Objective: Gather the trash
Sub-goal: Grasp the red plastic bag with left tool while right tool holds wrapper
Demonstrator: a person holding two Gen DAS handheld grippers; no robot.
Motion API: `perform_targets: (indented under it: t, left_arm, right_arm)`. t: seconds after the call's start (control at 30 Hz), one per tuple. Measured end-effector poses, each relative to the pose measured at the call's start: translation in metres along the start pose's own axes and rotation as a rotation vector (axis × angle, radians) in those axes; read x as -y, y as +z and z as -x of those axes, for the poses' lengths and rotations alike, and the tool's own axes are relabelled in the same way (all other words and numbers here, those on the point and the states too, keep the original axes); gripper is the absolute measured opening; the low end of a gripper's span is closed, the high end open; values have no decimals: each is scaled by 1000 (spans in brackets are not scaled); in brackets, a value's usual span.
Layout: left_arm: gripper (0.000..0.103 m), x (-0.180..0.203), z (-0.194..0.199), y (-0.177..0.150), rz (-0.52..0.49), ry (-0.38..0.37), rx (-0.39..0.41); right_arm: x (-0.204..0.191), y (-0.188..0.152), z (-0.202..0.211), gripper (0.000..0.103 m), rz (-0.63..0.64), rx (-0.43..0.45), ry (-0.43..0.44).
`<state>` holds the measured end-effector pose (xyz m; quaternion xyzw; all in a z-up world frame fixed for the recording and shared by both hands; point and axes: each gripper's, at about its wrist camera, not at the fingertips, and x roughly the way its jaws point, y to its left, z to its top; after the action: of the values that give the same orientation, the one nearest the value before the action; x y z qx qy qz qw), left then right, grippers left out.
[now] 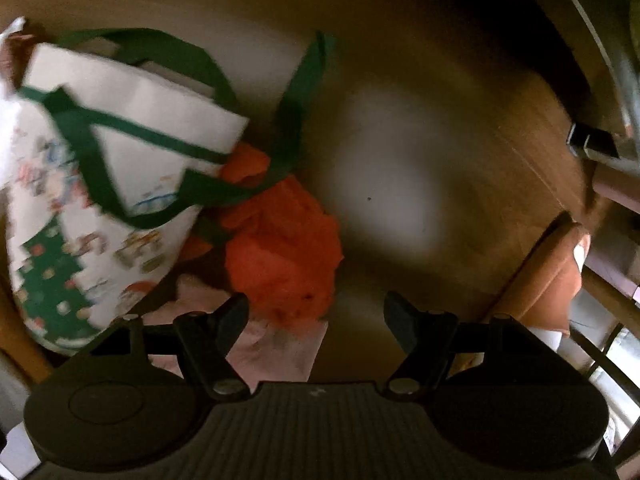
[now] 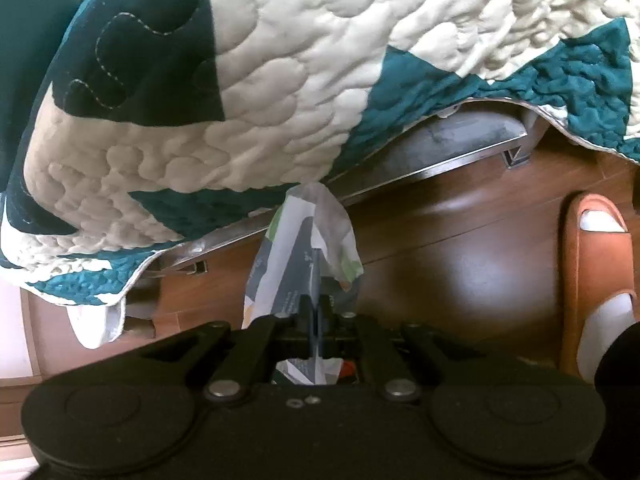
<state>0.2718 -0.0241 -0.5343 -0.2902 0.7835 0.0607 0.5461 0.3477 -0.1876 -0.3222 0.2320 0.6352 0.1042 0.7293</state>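
Observation:
In the left wrist view a white tote bag (image 1: 100,184) with green handles and a Christmas-tree print lies on the wooden floor (image 1: 400,60) at the left. Crumpled orange plastic (image 1: 284,248) and a pale pink paper piece (image 1: 280,352) lie beside it, just ahead of my left gripper (image 1: 316,312), which is open and empty. In the right wrist view my right gripper (image 2: 316,312) is shut on a crumpled grey, white and green wrapper (image 2: 304,248), held above the floor in front of the bed edge.
A teal and cream quilt (image 2: 260,80) hangs over a metal bed frame (image 2: 440,152). A foot in an orange slipper (image 2: 596,280) stands at the right; it also shows in the left wrist view (image 1: 552,276). A metal frame leg (image 1: 600,136) is at upper right.

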Motion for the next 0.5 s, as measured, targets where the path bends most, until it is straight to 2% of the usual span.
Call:
perform_targets:
  t: [0.2,0.37,0.4,0.47,0.5]
  left_arm:
    - [74,3,-25,2,7,50,-35]
    - [72,7,-34,0,1,95,-32]
    - [70,8,-34,0,-1,108,-32]
    - [50,9,-36,0,-3,131,-39]
    - [49,7,-35,-1,-2,131,-43]
  right_arm:
    - [2,0,-4,3,-28,-28,7]
    - [-2,-4,-10,3,-23,-44,0]
    - [-3,-5,-11,3,-20,-47,-1]
    - [-5,-7,-13,3,-16,-53,-5]
    - [-5,-8,-13,3,-15,-55,-6]
